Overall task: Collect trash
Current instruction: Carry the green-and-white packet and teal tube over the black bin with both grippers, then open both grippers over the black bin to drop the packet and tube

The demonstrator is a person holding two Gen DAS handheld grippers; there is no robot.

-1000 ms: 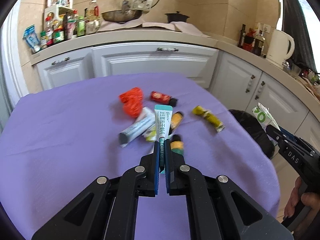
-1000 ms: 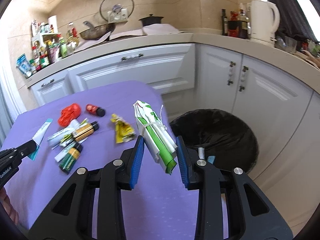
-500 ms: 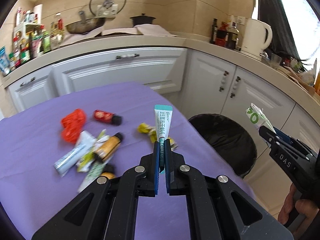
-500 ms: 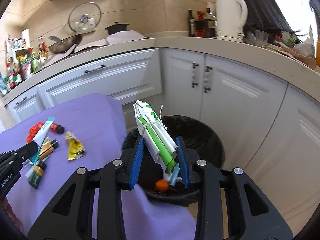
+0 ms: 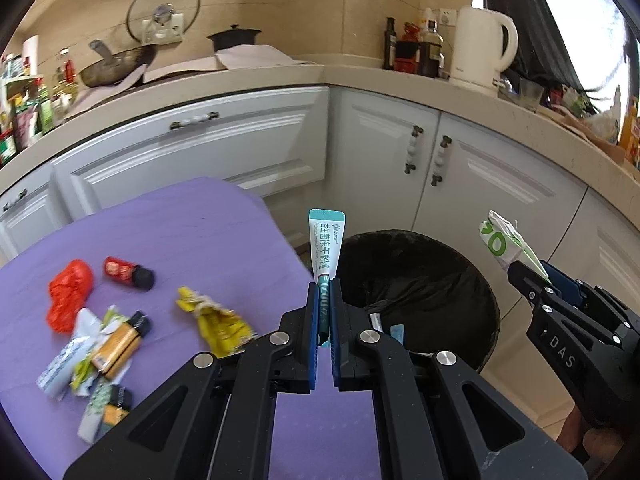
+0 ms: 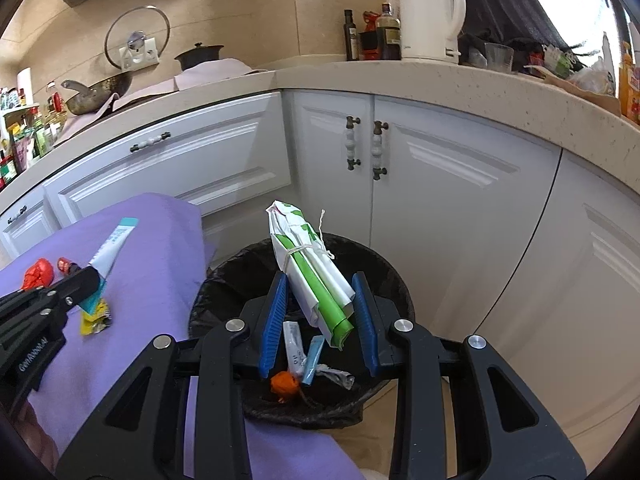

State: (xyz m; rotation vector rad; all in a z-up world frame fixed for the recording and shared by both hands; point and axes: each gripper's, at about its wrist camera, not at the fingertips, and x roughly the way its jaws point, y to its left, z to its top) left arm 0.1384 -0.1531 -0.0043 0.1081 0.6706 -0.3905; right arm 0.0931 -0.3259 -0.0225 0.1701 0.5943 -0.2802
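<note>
The left wrist view looks forward along its own left claw [image 5: 324,300] from above the near edge of the purple surface [image 5: 192,232], facing the white cabinets [image 5: 192,148] and the kitchen corner. The right wrist view sits close over the black bin [image 6: 384,268], looking down along the right claw [image 6: 320,304] toward the same corner. Both views share the bin, the surface edge, the cabinets and the kettle [image 6: 430,16], and each catches the other claw at its side.
</note>
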